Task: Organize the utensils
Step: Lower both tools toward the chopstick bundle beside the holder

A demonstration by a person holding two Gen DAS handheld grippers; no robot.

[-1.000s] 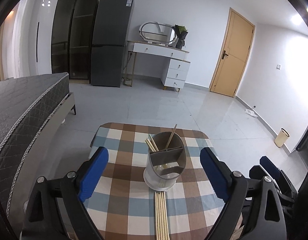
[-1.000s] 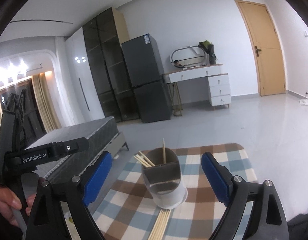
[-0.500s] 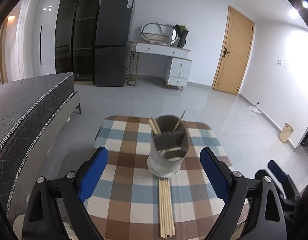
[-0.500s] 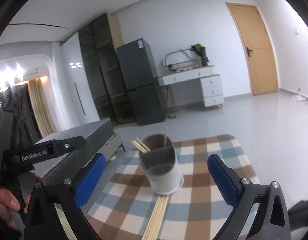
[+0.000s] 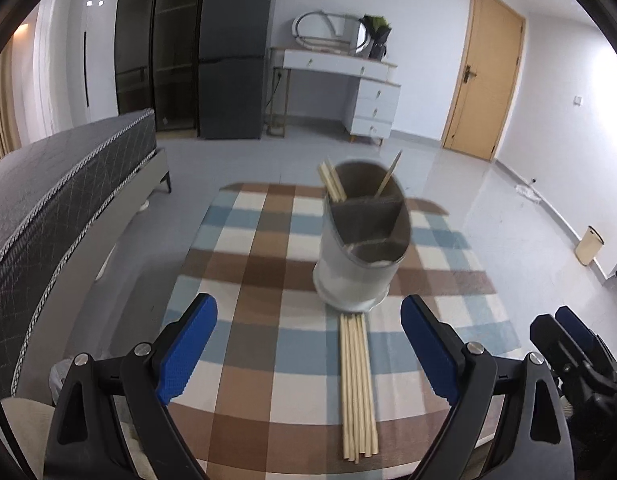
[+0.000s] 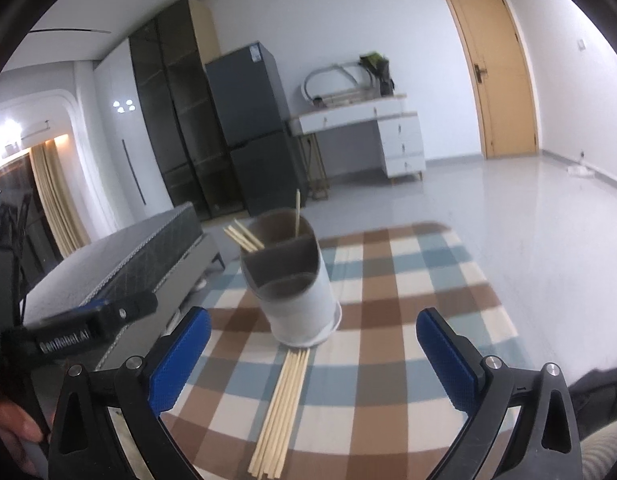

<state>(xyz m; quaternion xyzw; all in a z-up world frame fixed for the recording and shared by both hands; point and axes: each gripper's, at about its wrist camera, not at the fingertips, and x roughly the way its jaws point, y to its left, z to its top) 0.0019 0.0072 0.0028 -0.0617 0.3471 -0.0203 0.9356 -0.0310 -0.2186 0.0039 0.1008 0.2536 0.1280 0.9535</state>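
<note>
A grey divided utensil holder stands on the checked tablecloth, with a few wooden chopsticks sticking out of its far compartments. A bundle of several loose chopsticks lies flat in front of it. My left gripper is open and empty, held above the table's near edge. The right wrist view shows the holder and the bundle too. My right gripper is open and empty, behind the bundle. The left gripper's body shows at far left.
A dark bed runs along the left of the table. A fridge, a white dresser and a door stand at the far wall. A small bin sits on the floor at right.
Both grippers have pulled back and up from the holder. More of the loose chopstick bundle now shows in front of the holder. Both stay open.
</note>
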